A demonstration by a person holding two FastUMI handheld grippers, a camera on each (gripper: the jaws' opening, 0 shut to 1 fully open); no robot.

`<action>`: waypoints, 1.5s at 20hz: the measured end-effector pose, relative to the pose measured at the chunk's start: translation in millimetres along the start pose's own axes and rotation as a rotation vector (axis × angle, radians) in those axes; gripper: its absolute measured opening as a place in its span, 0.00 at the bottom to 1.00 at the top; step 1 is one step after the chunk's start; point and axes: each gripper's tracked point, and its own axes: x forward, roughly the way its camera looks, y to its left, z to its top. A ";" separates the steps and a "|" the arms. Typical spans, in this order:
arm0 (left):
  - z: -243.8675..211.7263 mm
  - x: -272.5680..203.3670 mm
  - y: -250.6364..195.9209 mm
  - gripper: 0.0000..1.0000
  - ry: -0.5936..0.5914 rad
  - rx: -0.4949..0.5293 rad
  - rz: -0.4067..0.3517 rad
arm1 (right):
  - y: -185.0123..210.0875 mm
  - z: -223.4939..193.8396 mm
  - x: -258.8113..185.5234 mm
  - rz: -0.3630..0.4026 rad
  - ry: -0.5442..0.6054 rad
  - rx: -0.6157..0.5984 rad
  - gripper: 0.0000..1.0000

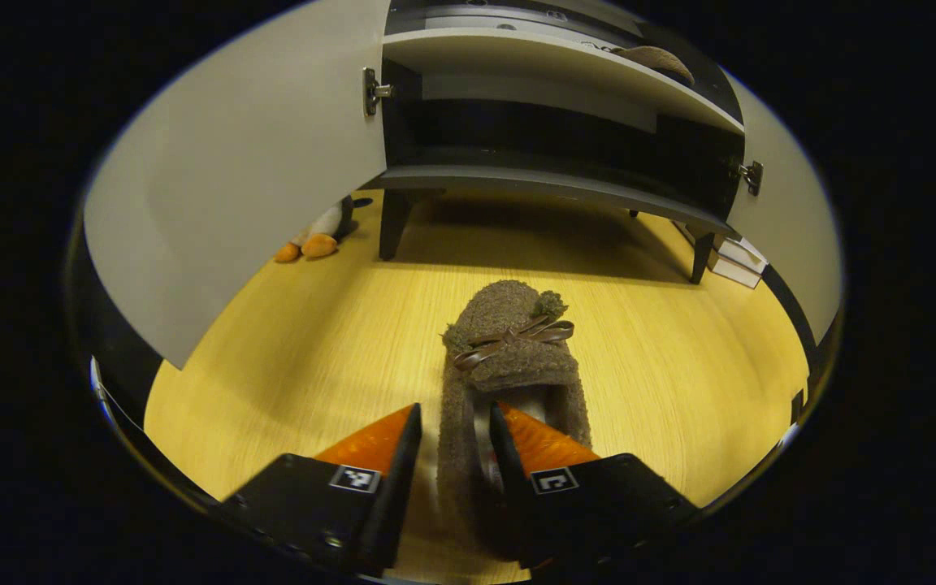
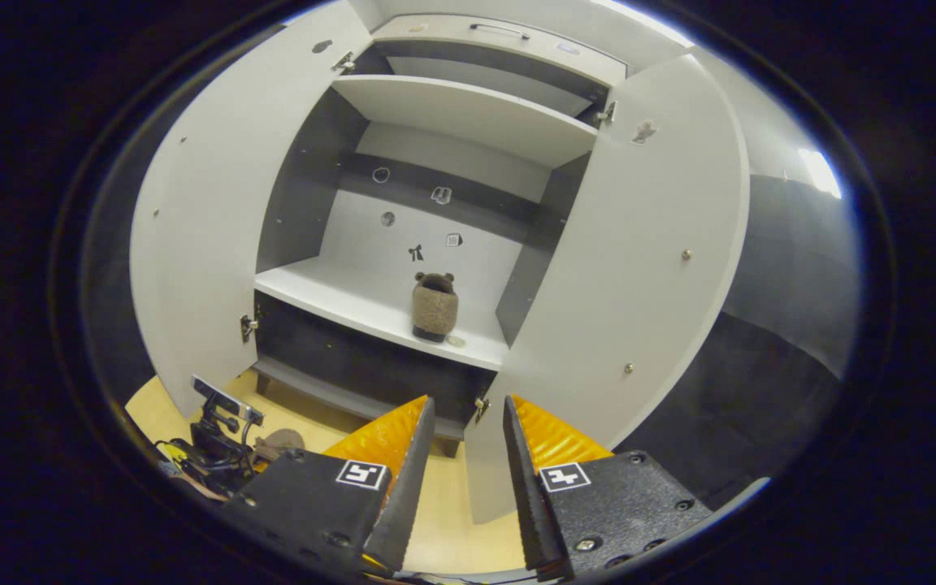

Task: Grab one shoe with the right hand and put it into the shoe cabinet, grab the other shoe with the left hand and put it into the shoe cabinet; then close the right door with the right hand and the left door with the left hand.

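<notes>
Shoe [image 1: 509, 366] on wooden floor [image 1: 314, 349] before cabinet [image 1: 557, 122].

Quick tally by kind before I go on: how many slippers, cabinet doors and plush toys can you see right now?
Brown fuzzy slippers: 2, one on the floor, one on the cabinet shelf
Open cabinet doors: 2, left door, right door
Plush toys: 1, plush toy by the cabinet leg
Total: 5

Slipper's [image 1: 509, 382] heel hidden behind fingers [image 1: 529, 443]; shelved slipper [image 1: 653, 58] partly cut off.
</notes>
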 end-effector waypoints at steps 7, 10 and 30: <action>2.1 -3.5 3.3 0.10 0.016 0.141 0.047 | 3.6 -2.8 1.7 0.002 0.018 -0.006 0.55; 7.6 -9.5 5.4 0.10 -0.001 0.135 0.052 | 3.4 -6.3 4.1 0.006 0.036 -0.022 0.55; 257.1 -182.2 -37.8 0.04 -0.372 0.124 0.081 | -6.6 9.5 32.5 0.057 -0.059 0.101 0.60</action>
